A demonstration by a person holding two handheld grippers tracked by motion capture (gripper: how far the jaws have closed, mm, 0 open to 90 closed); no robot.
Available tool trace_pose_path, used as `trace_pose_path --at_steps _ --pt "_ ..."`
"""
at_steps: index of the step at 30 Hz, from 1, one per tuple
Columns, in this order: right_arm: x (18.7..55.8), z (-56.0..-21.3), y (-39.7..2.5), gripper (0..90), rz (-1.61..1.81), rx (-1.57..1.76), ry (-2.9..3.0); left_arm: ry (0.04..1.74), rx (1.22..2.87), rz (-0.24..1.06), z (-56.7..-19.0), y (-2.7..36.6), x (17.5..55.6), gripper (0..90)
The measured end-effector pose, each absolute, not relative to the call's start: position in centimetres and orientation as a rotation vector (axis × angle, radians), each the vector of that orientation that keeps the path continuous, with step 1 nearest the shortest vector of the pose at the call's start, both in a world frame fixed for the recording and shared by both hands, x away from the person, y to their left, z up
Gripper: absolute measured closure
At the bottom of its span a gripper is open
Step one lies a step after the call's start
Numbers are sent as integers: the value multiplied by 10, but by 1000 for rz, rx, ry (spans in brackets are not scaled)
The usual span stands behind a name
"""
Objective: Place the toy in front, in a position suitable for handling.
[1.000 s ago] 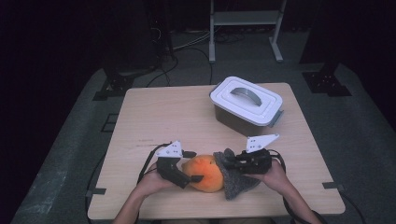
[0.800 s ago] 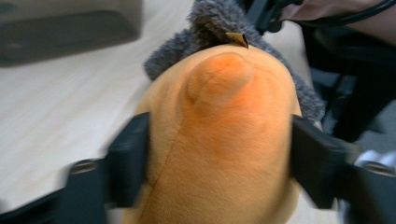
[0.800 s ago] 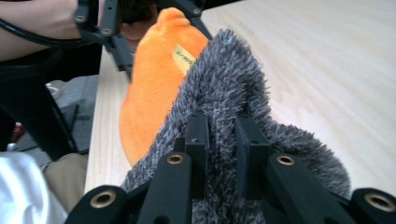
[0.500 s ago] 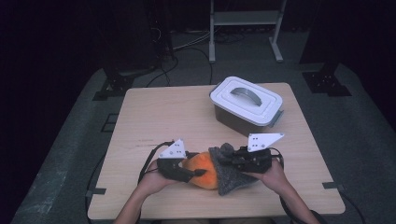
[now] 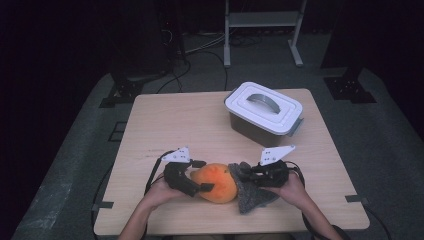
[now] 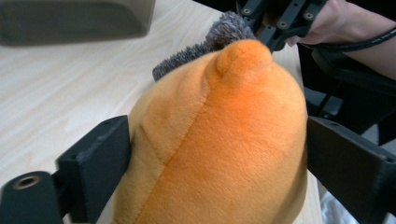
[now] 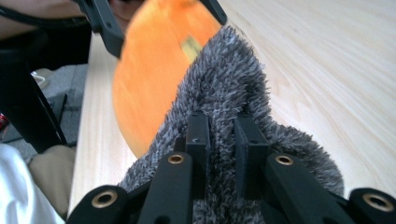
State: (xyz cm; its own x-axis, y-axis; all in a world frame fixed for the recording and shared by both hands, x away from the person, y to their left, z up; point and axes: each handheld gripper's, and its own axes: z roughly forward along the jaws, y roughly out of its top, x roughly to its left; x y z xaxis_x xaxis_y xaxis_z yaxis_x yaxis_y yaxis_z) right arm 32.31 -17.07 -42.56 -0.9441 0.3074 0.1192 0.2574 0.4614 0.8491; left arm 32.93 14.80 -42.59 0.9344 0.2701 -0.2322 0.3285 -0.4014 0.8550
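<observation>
At the near edge of the worktop [image 5: 165, 120] I have both hands in, roughly midway between the two near corners. My left gripper [image 5: 196, 175] has its jaws spread wide around the orange plush toy [image 5: 216, 182], one jaw pressed on each flank; in the left gripper view the toy [image 6: 219, 140] bulges between the two black jaws and they bear against its sides. Just to the right of it, touching, lies the grey fuzzy cloth [image 5: 252, 195], bunched up against the toy's right side. My right gripper [image 5: 240, 172] has its jaws nearly together, pinching a fold of that cloth; in the right gripper view the grey pile [image 7: 229, 98] stands up between the two narrow jaws, with the orange toy [image 7: 154, 60] directly behind it. Farther back, towards the far right corner of the worktop, stands a grey storage box with a white handled lid [image 5: 263, 107], well apart from both hands
</observation>
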Motion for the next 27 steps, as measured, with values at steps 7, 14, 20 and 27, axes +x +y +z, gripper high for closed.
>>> trace_pose_path --at_steps 7,14,20,27 --pt "319 -406 -175 773 1627 489 2570 429 2073 76 -403 142 320 375" --pt "309 -397 -160 771 1712 430 2521 422 2127 130 -396 121 310 348" --pt "314 -411 -163 772 1637 472 2565 426 2069 67 -406 127 317 150" --pt "319 -420 -166 772 1620 510 2592 443 2045 -36 -418 146 327 88"
